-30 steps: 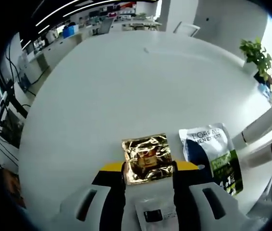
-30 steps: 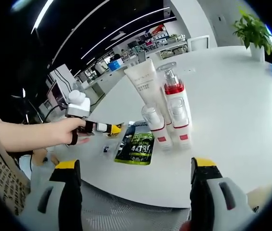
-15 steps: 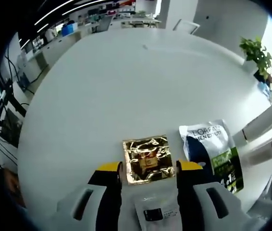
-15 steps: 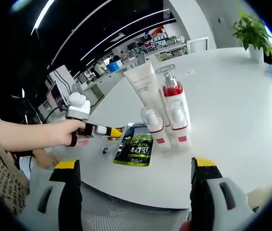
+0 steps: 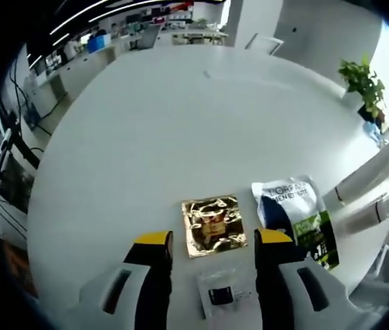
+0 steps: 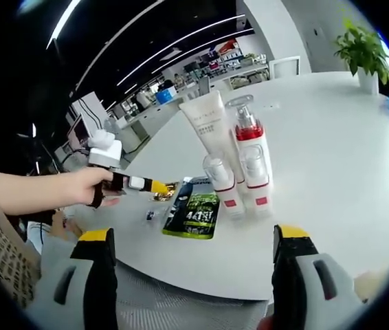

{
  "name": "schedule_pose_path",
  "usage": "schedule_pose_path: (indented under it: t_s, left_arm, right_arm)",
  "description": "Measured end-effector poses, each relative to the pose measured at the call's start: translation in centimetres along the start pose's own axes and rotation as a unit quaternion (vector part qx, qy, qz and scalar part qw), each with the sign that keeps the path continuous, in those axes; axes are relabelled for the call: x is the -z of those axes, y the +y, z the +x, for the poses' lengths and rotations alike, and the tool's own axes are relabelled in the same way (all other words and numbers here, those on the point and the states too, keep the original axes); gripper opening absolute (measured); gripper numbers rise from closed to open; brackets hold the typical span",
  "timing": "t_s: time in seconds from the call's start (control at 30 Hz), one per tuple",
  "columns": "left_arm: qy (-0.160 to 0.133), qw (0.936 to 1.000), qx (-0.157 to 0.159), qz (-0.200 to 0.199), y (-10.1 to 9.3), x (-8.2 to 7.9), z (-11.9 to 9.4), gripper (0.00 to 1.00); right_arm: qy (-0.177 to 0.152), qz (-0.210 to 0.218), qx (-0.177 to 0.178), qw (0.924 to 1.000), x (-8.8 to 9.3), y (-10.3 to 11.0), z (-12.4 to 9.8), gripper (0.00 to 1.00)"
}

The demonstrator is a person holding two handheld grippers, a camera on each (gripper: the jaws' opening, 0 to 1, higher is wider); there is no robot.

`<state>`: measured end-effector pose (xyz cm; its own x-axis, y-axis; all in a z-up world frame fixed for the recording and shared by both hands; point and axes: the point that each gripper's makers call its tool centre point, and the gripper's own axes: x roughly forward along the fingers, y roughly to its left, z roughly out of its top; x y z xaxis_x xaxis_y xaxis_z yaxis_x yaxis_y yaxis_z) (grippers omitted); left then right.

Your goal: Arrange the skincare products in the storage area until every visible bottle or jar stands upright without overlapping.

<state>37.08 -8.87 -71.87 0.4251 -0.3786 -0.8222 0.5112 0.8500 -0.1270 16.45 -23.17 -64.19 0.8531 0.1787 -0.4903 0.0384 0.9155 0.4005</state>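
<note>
On the tabletop [image 6: 332, 151], a tube [image 6: 207, 127] and tall pump bottle [image 6: 246, 148] stand behind two smaller bottles [image 6: 220, 184], with a flat pouch [image 6: 196, 213] lying to their left and a foil sachet [image 5: 214, 225] beyond it.

1. The left gripper [image 5: 207, 242] now has its jaws spread wider than a second ago, standing clear of the gold foil sachet [image 5: 214, 225] they were pinching.
2. The sachet lies flat on the white table [image 5: 160, 130].
3. In the right gripper view, the person's hand [image 6: 84, 187] sits slightly higher.
</note>
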Motion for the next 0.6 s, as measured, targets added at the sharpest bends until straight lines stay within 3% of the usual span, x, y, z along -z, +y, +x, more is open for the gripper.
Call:
schedule_pose_path:
  t_s: [0.17, 0.27, 0.3, 0.43, 0.6]
  left_arm:
    - [-0.013, 0.9996, 0.022, -0.012, 0.5, 0.2, -1.6, 0.52]
    - [-0.074, 0.9956, 0.054, 0.016, -0.1, -1.0, -3.3, 0.56]
    - [-0.08, 0.9949, 0.057, 0.024, 0.0, -1.1, -3.5, 0.57]
    - [-0.094, 0.9924, 0.073, 0.031, -0.1, -0.2, -6.0, 0.62]
    - [-0.111, 0.9893, 0.091, 0.028, 0.4, 0.9, -8.3, 0.76]
  right_arm:
    - [-0.001, -0.008, -0.003, 1.0, 0.0, 0.1, 0.0, 0.96]
    - [-0.002, -0.01, -0.003, 0.9999, 0.0, 0.2, -0.1, 0.96]
    - [-0.003, -0.01, -0.003, 0.9999, -0.1, 0.2, -0.1, 0.96]
    - [-0.001, -0.016, -0.005, 0.9999, 0.0, 0.4, -0.1, 0.96]
    - [0.002, -0.024, -0.009, 0.9997, 0.1, 0.6, -0.1, 0.96]
